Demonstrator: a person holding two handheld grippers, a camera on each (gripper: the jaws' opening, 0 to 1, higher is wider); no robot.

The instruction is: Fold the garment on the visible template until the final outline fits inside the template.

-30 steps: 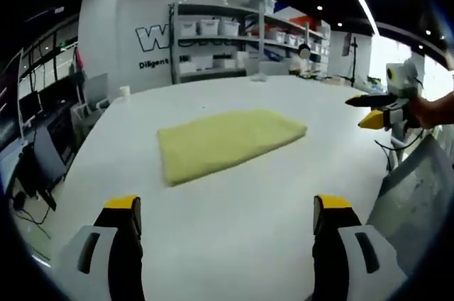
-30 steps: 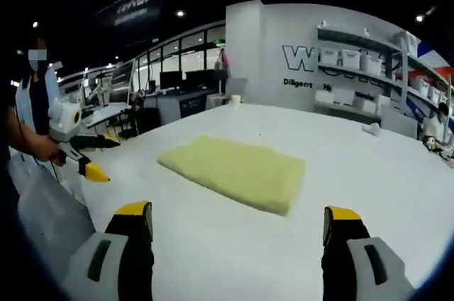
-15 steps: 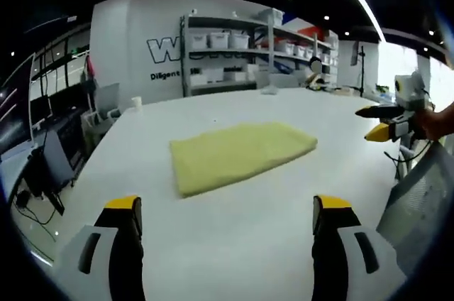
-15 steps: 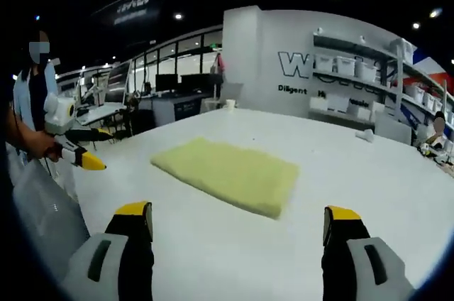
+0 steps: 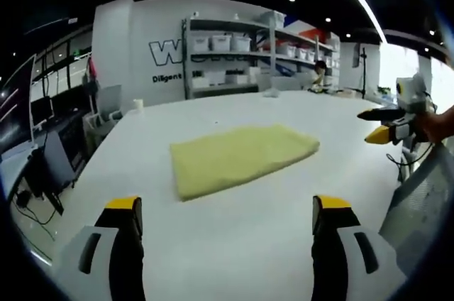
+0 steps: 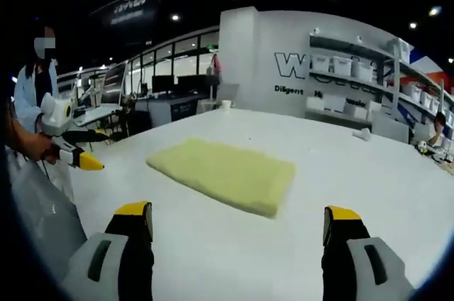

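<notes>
- Nearest in the left gripper view, the left claw (image 5: 225, 223) has its jaws spread wide apart with nothing between them, raised over bare bench (image 5: 234, 244) near the person's edge.
- The right claw (image 6: 238, 230) is the same in the right gripper view: jaws wide apart, empty, over bare white surface, well short of the cloth.
- Out past both claws, toward the middle of the bench, the yellow garment (image 5: 241, 157) lies flat as a folded rectangle, touched by neither claw.
- In the left gripper view its long axis runs across, angled from the near left corner up to the far right. In the right gripper view (image 6: 224, 174) it slopes the other way, so its short ends point roughly at the two claws.
- Each claw looks about equally far from its own end; I would judge neither arm clearly the nearer.
- I cannot make out any template outline on the bench around the cloth, so whether it fits is not something I can tell.
- Any further fold would mean reaching forward to a short end and carrying it along the long axis.
- Farthest back, shelving (image 5: 234, 52) with white bins stands against the wall beyond the bench's far edge.
</notes>
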